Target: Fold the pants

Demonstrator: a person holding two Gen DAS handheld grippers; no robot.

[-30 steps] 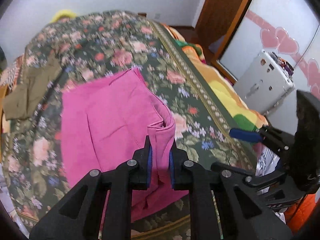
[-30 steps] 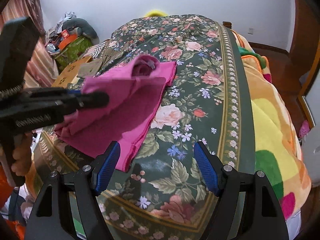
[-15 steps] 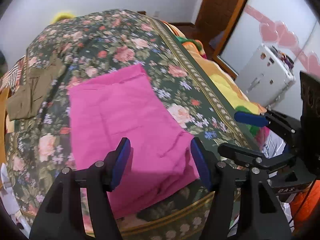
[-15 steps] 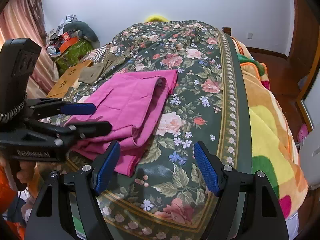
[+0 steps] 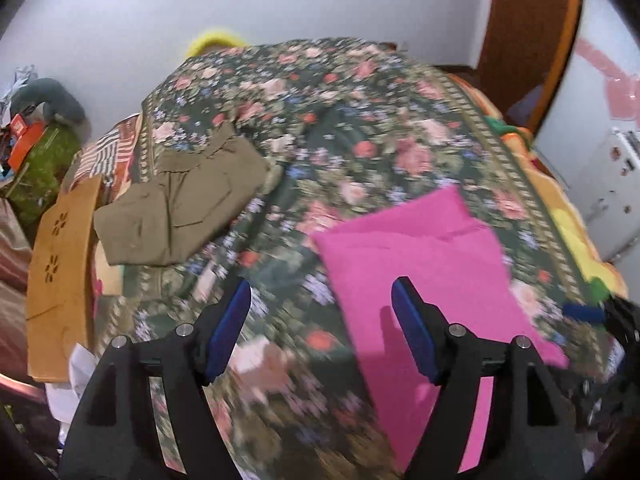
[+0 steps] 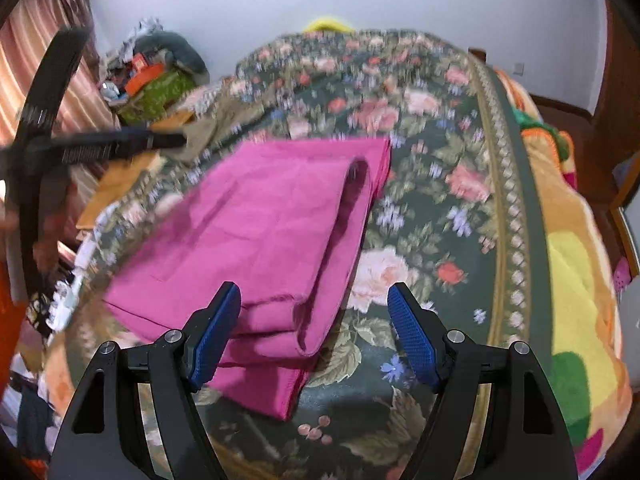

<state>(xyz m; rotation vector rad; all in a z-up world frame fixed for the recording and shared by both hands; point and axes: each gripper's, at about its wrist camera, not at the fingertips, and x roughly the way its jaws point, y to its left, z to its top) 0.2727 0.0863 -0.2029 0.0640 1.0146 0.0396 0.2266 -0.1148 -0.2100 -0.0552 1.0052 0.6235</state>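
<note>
The pink pants (image 5: pixel 424 264) lie folded flat on the floral bedspread (image 5: pixel 340 128), at the right in the left wrist view. In the right wrist view the pink pants (image 6: pixel 256 240) show stacked layers with a fold along their right side. My left gripper (image 5: pixel 322 328) is open and empty above the bedspread, left of the pants. My right gripper (image 6: pixel 314 336) is open and empty above the near right corner of the pants. The left gripper (image 6: pixel 120 146) also shows blurred at the left of the right wrist view.
Folded olive-brown pants (image 5: pixel 180 204) lie at the bed's far left. A tan cardboard piece (image 5: pixel 60 280) hangs at the left edge. A striped blanket (image 6: pixel 576 280) drapes the right side. A white appliance (image 5: pixel 608 200) and a wooden door (image 5: pixel 524 32) stand to the right.
My left gripper let go of the pink pants and opened, then swung left toward the olive pants. The pink pants dropped flat. My right gripper stayed open and moved slightly closer.
</note>
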